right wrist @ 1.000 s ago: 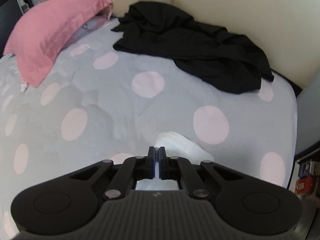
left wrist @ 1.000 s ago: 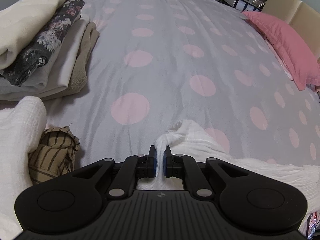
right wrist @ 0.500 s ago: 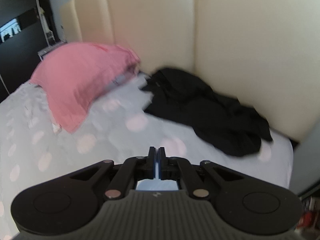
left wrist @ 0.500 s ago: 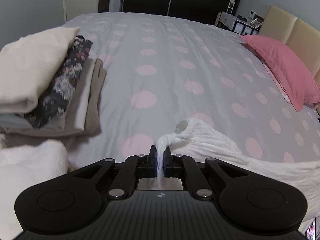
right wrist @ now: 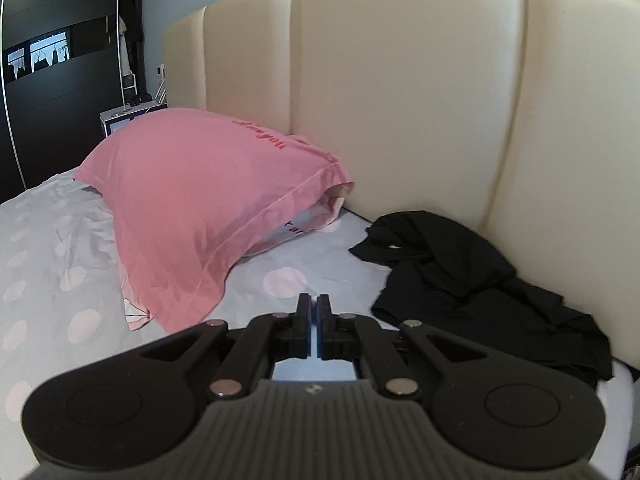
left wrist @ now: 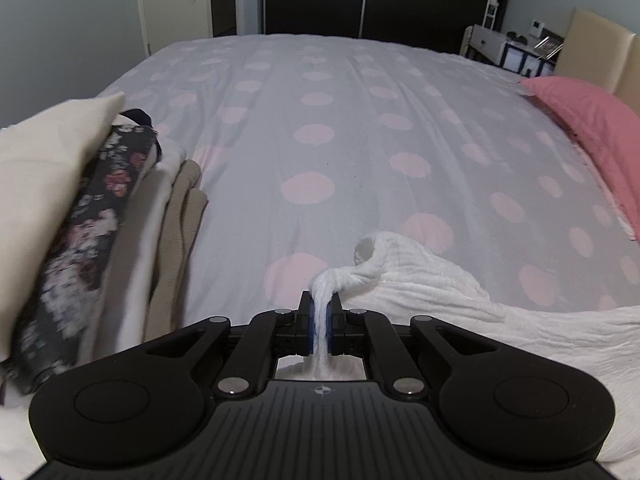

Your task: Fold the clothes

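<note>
A white crinkle-textured garment (left wrist: 440, 280) lies rumpled across the near edge of a bed's pink-dotted grey duvet (left wrist: 320, 120), one bunched corner pinched tight between the closed jaws of the left gripper (left wrist: 319, 312). To its left sits a stack of folded clothes (left wrist: 80, 208). The right gripper (right wrist: 313, 320) is closed too; whether it holds cloth cannot be told. Beyond it, a black garment (right wrist: 460, 272) lies crumpled beside a pink pillow (right wrist: 192, 208) at the cream headboard (right wrist: 400, 80).

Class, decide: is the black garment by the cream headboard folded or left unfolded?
Unfolded. The black garment lies crumpled in a loose heap on the spotted bedcover, edges spilling unevenly.
</note>
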The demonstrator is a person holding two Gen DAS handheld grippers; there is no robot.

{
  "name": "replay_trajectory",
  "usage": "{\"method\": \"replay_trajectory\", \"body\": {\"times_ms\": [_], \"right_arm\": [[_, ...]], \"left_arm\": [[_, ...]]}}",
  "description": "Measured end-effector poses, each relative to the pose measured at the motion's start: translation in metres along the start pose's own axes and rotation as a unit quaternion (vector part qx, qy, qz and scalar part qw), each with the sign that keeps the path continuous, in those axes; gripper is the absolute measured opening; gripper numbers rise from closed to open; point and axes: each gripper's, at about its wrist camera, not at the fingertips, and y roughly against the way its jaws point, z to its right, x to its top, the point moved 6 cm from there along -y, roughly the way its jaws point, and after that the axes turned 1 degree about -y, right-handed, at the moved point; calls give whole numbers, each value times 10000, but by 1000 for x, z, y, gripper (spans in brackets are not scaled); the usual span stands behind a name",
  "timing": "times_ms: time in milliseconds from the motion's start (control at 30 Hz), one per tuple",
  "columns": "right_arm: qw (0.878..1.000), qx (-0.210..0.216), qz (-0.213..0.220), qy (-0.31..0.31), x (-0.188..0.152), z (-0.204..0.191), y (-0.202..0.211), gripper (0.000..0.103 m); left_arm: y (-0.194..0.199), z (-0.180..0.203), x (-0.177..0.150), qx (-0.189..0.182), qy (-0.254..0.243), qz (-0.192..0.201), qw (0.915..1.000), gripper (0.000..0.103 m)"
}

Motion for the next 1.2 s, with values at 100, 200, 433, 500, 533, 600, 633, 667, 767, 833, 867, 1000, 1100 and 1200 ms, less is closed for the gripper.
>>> {"method": "replay_trajectory", "body": {"times_ms": [100, 200, 433, 500, 533, 600, 633, 667, 767, 833, 867, 1000, 1100, 1200], "right_arm": [[9999, 33, -138, -39, -11, -6, -14, 5], [9994, 62, -314, -105, -22, -4, -20, 8], [9981, -8, -592, -182, -34, 33, -4, 21], [9974, -16, -685, -226, -41, 48, 4, 23], [9970, -20, -732, -246, -45, 56, 8, 25], [9963, -28, -815, -257, -56, 72, 18, 29], [9960, -28, -853, -261, -61, 79, 22, 29], [9957, -25, -890, -269, -67, 87, 27, 29], [9946, -21, -995, -294, -86, 110, 41, 33], [9939, -37, -1052, -317, -97, 127, 48, 34], [9934, -35, -1098, -343, -103, 135, 51, 34], [9896, 57, -1299, -621, -129, 170, 60, 34], [9847, 133, -1484, -904, -152, 193, 61, 34], [9785, 236, -1647, -1215, -176, 208, 58, 37]], "left_arm": [[-23, 4, -7, -87, 42, -218, 9997, 6], [-32, 5, -18, -160, -6, -343, 9993, 16], [2, -6, -48, -348, 34, -381, 9987, 34], [16, -7, -61, -423, 27, -434, 9982, 42], [24, -8, -68, -468, 27, -464, 9978, 42], [38, -8, -86, -545, 20, -572, 9969, 45], [46, -9, -96, -566, 31, -642, 9963, 45], [52, -9, -105, -584, 50, -704, 9958, 46], [67, -10, -135, -618, 90, -946, 9935, 49], [76, -11, -155, -604, 172, -1107, 9919, 50], [79, -11, -164, -622, 235, -1175, 9908, 51], [94, -13, -193, -843, 572, -1335, 9858, 55], [101, -11, -210, -894, 774, -1413, 9829, 58], [105, -8, -226, -945, 873, -1527, 9799, 58]]}}
